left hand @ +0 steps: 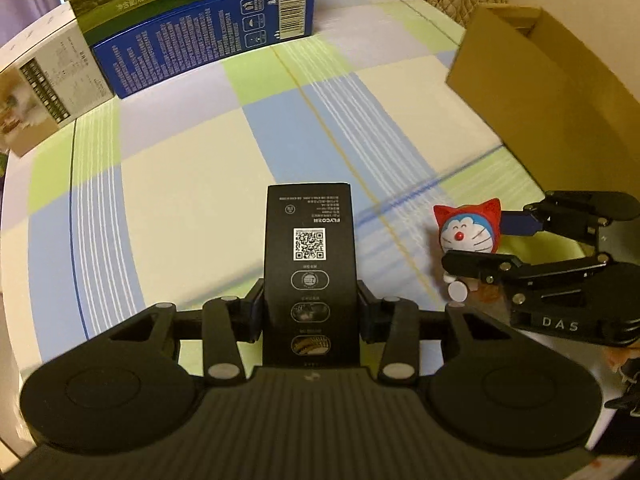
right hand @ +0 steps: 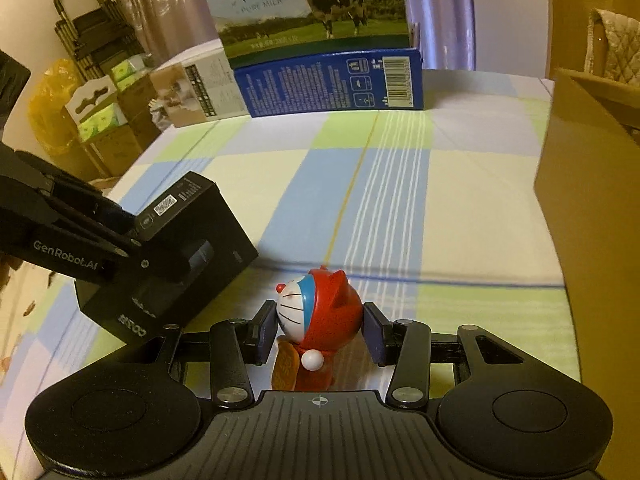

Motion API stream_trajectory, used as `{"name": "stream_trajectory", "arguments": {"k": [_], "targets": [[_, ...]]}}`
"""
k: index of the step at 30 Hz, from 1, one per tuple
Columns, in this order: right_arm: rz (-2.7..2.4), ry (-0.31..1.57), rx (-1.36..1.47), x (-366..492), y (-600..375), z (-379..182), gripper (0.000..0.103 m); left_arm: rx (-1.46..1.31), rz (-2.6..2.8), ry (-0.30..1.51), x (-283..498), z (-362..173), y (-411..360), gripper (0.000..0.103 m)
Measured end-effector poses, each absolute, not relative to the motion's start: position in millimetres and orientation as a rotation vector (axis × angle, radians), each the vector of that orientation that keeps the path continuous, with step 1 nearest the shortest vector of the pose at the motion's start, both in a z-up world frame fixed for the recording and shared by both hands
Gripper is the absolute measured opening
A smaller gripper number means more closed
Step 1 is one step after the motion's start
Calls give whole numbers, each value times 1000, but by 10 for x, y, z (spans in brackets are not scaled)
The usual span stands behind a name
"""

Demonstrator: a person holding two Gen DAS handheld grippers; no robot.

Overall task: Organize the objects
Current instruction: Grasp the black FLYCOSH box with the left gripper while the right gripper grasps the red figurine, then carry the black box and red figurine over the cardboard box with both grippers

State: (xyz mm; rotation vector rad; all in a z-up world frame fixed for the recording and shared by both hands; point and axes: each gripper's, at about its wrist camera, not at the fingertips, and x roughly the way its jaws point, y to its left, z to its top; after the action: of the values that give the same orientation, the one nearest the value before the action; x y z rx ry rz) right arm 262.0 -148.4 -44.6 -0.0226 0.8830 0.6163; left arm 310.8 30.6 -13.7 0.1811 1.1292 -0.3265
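Open checked cloth in pale blue, green and cream [left hand: 192, 168] stretched ahead of us, bare through the middle out to the far boxes. Our left gripper [left hand: 310, 312] was clamped on a tall black rectangular carton with a white QR code [left hand: 310, 248], gripped by its two long sides and lifted off the cloth. Our right gripper [right hand: 318, 334] was closed on a small red-hooded blue-and-white cat figurine [right hand: 320, 312], pads at either side of its head; the toy stood on the near part of the table, just right of the black carton. On the right, a brown open cardboard box [right hand: 588, 216] walled off that side, close to the right gripper. At the far edge stood a blue milk carton case printed with a cow [right hand: 320, 40], with a smaller white and brown printed box [right hand: 200, 88] beside it on the left.
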Motion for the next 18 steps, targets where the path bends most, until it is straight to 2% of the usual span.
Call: {"name": "stream_trajectory", "arguments": {"k": [8,18], "targets": [[589,882,7,2035,-1804,-241,42,105,-282,1088,2394,112,3,38],[535,848,53,1388,-2266,102,42,-130,-191,976,1542,477,-145,38]]}}
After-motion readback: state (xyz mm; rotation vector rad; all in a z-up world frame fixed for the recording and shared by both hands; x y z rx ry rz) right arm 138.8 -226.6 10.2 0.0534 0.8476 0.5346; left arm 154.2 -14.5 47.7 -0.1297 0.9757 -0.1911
